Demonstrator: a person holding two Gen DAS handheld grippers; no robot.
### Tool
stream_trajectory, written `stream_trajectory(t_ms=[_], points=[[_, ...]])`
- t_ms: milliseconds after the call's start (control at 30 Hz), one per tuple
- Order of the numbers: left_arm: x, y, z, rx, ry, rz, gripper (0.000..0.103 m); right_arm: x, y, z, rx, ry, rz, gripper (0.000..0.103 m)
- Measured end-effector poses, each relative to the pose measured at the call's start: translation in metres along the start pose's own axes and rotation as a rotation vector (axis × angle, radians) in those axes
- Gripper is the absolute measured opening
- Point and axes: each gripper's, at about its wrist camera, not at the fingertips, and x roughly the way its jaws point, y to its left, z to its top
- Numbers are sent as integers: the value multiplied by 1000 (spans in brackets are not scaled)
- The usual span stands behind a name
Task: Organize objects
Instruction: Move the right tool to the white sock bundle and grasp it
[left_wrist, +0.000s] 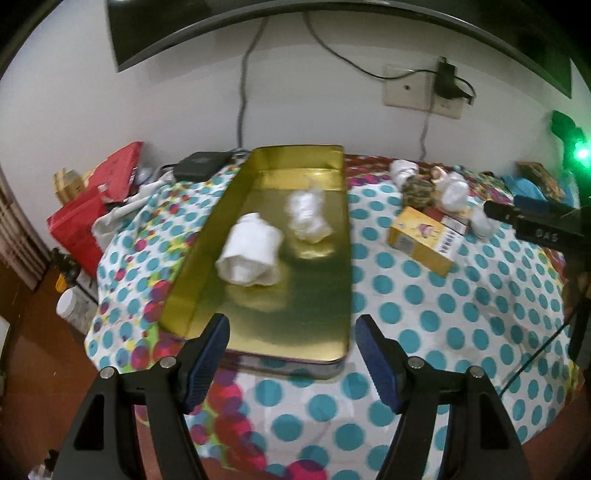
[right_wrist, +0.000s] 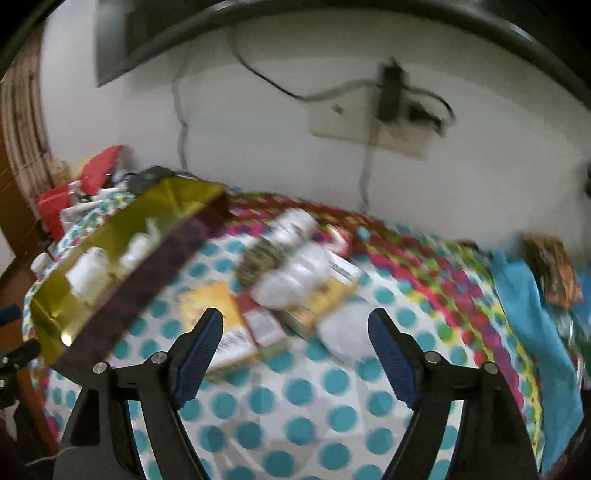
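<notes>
Both grippers spread wide and empty over the dotted tablecloth (left_wrist: 424, 295).

Ahead of the left gripper (left_wrist: 291, 332) sits the gold tin (left_wrist: 314, 295) holding two white bundles (left_wrist: 251, 254); beyond the right gripper (right_wrist: 295, 328) lie the yellow box (right_wrist: 218, 302) and a blurred pile, tin to its left.

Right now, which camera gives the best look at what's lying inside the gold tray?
The left wrist view: it looks down into the gold tray, showing two white bundles on its floor. The right wrist view is blurred and sees the tray side-on, its white contents half hidden.
</notes>
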Motion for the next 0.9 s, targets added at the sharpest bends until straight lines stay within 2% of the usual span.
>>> stream_trajectory(t_ms=[200,367,500,667,733,900], points=[[7,-32,8,59,10,-20,73,20,-29,-15,70,36,11,77],[15,-50,18,82,20,-36,73,34,-36,-16,95,47,15,77],[24,-63,26,113,24,-42,73,47,-42,-14,117,74,39,57],[36,-79,38,139,24,-47,73,57,-47,-14,132,79,56,55],[41,-86,44,145,20,-61,73,59,-48,-15,121,75,64,49],[51,-107,59,163,9,-98,73,58,-45,-16,80,49,29,44]])
